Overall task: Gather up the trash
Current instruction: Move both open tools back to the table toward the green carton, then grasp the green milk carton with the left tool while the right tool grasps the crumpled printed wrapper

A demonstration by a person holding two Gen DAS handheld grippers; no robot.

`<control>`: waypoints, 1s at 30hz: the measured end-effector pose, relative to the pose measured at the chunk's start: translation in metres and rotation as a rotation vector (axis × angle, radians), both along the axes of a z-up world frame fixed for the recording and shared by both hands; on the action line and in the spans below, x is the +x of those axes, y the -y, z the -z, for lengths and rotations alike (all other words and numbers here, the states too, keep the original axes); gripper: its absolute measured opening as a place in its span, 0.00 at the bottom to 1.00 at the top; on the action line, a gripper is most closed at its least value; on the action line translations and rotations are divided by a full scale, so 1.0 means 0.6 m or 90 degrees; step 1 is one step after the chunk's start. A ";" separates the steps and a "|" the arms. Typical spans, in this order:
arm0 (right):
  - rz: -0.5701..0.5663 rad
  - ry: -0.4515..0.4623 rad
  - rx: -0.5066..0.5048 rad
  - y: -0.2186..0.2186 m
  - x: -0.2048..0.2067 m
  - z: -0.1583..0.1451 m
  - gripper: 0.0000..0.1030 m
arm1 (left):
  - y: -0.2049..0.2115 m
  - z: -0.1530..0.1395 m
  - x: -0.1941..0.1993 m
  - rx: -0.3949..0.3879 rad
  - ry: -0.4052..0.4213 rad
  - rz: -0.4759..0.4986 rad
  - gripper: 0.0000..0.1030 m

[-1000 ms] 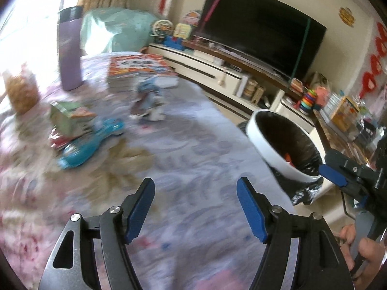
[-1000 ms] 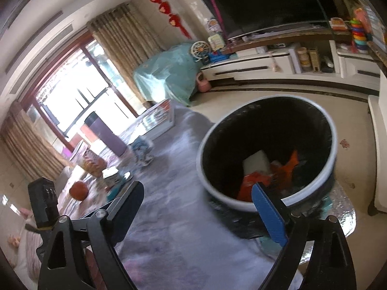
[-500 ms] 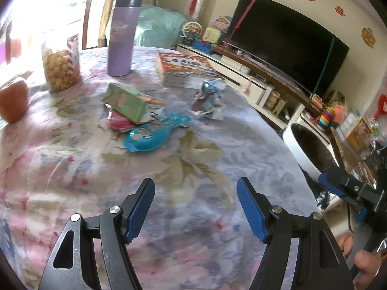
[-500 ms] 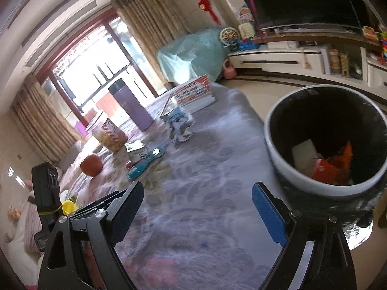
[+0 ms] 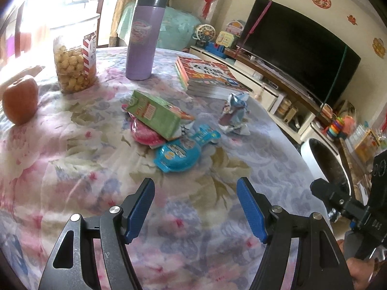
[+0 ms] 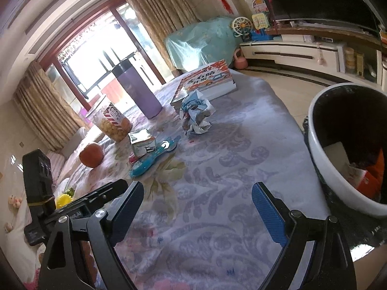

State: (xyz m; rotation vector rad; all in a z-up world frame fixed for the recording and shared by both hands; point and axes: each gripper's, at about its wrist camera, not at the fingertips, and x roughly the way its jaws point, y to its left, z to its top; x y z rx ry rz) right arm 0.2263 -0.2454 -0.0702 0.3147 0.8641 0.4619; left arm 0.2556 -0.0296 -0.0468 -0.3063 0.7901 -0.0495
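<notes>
Trash lies in a loose cluster near the table's middle: a green carton [image 5: 154, 114] leaning across a pink wrapper [image 5: 142, 134], a blue blister pack [image 5: 185, 149] touching them at their 4 o'clock, and a crumpled wrapper [image 5: 234, 114] apart at the carton's 3 o'clock, just in front of the books [image 5: 208, 77]. Things worth keeping stand farther back, out of the way of a grab: a purple flask [image 5: 145, 36] at 12 o'clock, a popcorn jar [image 5: 73, 62] at 10, and an apple [image 5: 20, 100] at 9. The bin [image 6: 346, 145] sits off the table edge at 3 o'clock in the right wrist view, close enough for short drops, and it already holds orange and white scraps. The left gripper [image 5: 196, 207] hangs over bare cloth with jaws apart and nothing between them, tilted downward and aimed at the blister pack, which is likely the nearest pick. The right gripper [image 6: 197, 209] also has its jaws wide apart and empty, over the cloth between the cluster and the bin; the crumpled wrapper at its 12 o'clock seems its natural target. Flat packs on soft cloth may slide or bunch the fabric when pinched.
</notes>
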 end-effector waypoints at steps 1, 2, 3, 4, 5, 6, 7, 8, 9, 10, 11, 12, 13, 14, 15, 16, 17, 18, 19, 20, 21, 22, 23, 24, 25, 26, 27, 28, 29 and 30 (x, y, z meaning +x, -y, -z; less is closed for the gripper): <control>-0.001 -0.001 0.000 -0.002 0.005 0.002 0.90 | -0.003 0.000 0.005 0.001 0.000 -0.003 0.68; -0.002 -0.003 0.001 -0.005 0.009 0.004 0.90 | -0.006 0.000 0.010 0.001 0.001 -0.007 0.68; -0.004 -0.004 0.000 -0.008 0.014 0.005 0.90 | -0.010 0.000 0.015 0.000 0.002 -0.010 0.68; -0.007 -0.004 0.000 -0.011 0.018 0.005 0.90 | -0.012 0.002 0.019 -0.001 0.002 -0.012 0.68; -0.010 -0.004 -0.001 -0.014 0.025 0.006 0.90 | -0.015 0.003 0.025 -0.002 0.001 -0.016 0.69; -0.012 -0.004 -0.002 -0.017 0.029 0.008 0.90 | -0.018 0.004 0.031 -0.003 -0.001 -0.019 0.70; -0.014 -0.005 -0.002 -0.019 0.033 0.009 0.90 | -0.020 0.005 0.037 -0.004 -0.002 -0.023 0.70; -0.015 -0.006 -0.002 -0.022 0.039 0.010 0.90 | -0.022 0.006 0.043 -0.006 -0.002 -0.025 0.71; -0.017 -0.009 0.000 -0.024 0.045 0.012 0.90 | -0.023 0.007 0.049 -0.006 -0.004 -0.028 0.71; -0.018 -0.010 0.002 -0.025 0.051 0.014 0.90 | -0.025 0.008 0.056 -0.006 -0.005 -0.031 0.71; -0.018 -0.012 0.003 -0.027 0.057 0.016 0.90 | -0.025 0.009 0.065 -0.005 -0.006 -0.033 0.71; -0.016 -0.015 0.004 -0.027 0.065 0.018 0.90 | -0.024 0.010 0.070 0.002 -0.007 -0.036 0.72; -0.015 -0.017 0.006 -0.028 0.072 0.020 0.90 | -0.022 0.010 0.075 0.010 -0.008 -0.039 0.73; -0.013 -0.020 0.011 -0.030 0.080 0.023 0.90 | -0.020 0.010 0.082 0.018 -0.008 -0.041 0.75; -0.012 -0.022 0.013 -0.031 0.087 0.024 0.90 | -0.018 0.010 0.089 0.021 -0.007 -0.043 0.75; -0.011 -0.024 0.015 -0.033 0.096 0.025 0.90 | -0.017 0.011 0.096 0.024 -0.008 -0.044 0.76; -0.012 -0.026 0.016 -0.035 0.104 0.026 0.90 | -0.015 0.013 0.107 0.029 -0.011 -0.048 0.76; -0.012 -0.028 0.018 -0.037 0.113 0.027 0.90 | -0.015 0.015 0.114 0.031 -0.014 -0.050 0.76; -0.012 -0.029 0.019 -0.038 0.122 0.028 0.90 | -0.015 0.018 0.124 0.030 -0.019 -0.054 0.76; -0.013 -0.031 0.020 -0.041 0.130 0.029 0.90 | -0.016 0.021 0.134 0.029 -0.024 -0.057 0.76; -0.014 -0.032 0.021 -0.044 0.140 0.030 0.90 | -0.016 0.022 0.140 0.029 -0.027 -0.060 0.76; -0.014 -0.033 0.020 -0.046 0.149 0.032 0.90 | -0.017 0.024 0.150 0.029 -0.030 -0.064 0.76; -0.015 -0.035 0.020 -0.048 0.158 0.034 0.89 | -0.017 0.025 0.159 0.031 -0.033 -0.067 0.76; -0.014 -0.038 0.021 -0.051 0.169 0.038 0.90 | -0.017 0.025 0.167 0.034 -0.035 -0.068 0.76; -0.012 -0.041 0.022 -0.053 0.177 0.041 0.89 | -0.017 0.027 0.175 0.039 -0.038 -0.069 0.76; -0.009 -0.047 0.027 -0.054 0.188 0.046 0.90 | -0.017 0.029 0.184 0.041 -0.041 -0.072 0.76; -0.007 -0.051 0.030 -0.055 0.196 0.049 0.89 | -0.018 0.030 0.192 0.041 -0.044 -0.073 0.76; -0.004 -0.055 0.032 -0.055 0.204 0.053 0.89 | -0.019 0.032 0.198 0.040 -0.046 -0.075 0.77; 0.000 -0.061 0.033 -0.056 0.211 0.056 0.89 | -0.021 0.034 0.204 0.040 -0.048 -0.078 0.77; 0.005 -0.068 0.034 -0.057 0.219 0.060 0.89 | -0.022 0.036 0.208 0.043 -0.048 -0.081 0.76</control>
